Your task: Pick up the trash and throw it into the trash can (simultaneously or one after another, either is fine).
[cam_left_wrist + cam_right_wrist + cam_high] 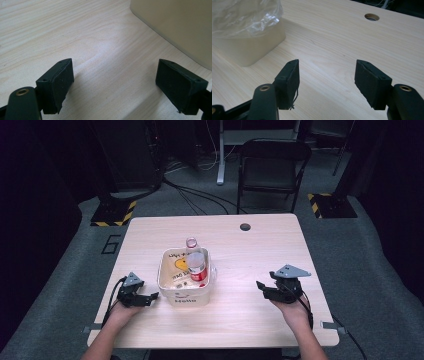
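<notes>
A cream square bin [172, 292] with a clear plastic liner stands at the middle of the wooden table. A clear plastic bottle [195, 262] with a red label leans inside it, neck toward the far side. My left gripper [150, 298] rests on the table just left of the bin, open and holding nothing; the bin's wall [180, 27] shows in the left gripper view at upper right. My right gripper [261, 287] sits open on the table well to the right of the bin. In the right gripper view the bin [249, 47] and its liner [244, 16] lie at upper left.
A round cable hole [245, 226] is in the table [260, 250] near its far edge, also seen as a hole [372, 17] in the right gripper view. A black folding chair [272, 167] stands beyond the table, with cables on the grey floor.
</notes>
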`<state>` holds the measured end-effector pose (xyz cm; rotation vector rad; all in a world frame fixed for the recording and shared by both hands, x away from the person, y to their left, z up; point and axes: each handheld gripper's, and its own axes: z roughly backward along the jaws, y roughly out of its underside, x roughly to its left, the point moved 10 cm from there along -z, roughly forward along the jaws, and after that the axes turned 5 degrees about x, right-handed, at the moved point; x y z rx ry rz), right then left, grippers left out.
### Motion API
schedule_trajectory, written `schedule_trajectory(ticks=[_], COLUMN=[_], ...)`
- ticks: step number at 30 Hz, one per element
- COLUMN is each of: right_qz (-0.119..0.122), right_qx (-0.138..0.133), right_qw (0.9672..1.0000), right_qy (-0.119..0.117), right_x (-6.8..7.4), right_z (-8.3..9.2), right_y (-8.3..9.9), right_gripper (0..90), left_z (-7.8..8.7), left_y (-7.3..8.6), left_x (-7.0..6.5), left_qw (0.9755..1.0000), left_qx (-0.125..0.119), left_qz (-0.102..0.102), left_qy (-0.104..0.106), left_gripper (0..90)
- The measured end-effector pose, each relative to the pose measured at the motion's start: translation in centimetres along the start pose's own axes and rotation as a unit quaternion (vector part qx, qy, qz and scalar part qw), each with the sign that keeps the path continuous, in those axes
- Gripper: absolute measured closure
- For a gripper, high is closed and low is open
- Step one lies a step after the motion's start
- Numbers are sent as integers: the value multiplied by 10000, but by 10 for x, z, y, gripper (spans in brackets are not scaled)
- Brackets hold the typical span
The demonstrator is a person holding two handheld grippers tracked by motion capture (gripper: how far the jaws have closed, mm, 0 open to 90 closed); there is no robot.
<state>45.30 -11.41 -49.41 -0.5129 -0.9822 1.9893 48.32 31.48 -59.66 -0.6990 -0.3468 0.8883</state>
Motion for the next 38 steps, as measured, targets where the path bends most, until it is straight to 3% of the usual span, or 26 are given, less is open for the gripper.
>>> schedule_trajectory(ticks=[11,22,27,38], right_qz=[-333,-457,-508,-803], right_qx=[168,448,595,570], right_qw=[9993,9979,9964,9929], right_qy=[76,136,328,666], right_x=[-14,-19,-27,-52], right_z=[-9,-23,-25,-26], right_y=[26,49,61,74], right_gripper=[345,323,302,195], left_z=[0,0,0,0], left_y=[0,0,0,0], left_x=[0,0,0,0], left_qw=[10000,10000,10000,10000], left_qx=[0,1,1,9], left_qz=[-1,-2,0,-4], left_qy=[-1,-1,1,9], left_gripper=[148,149,148,147])
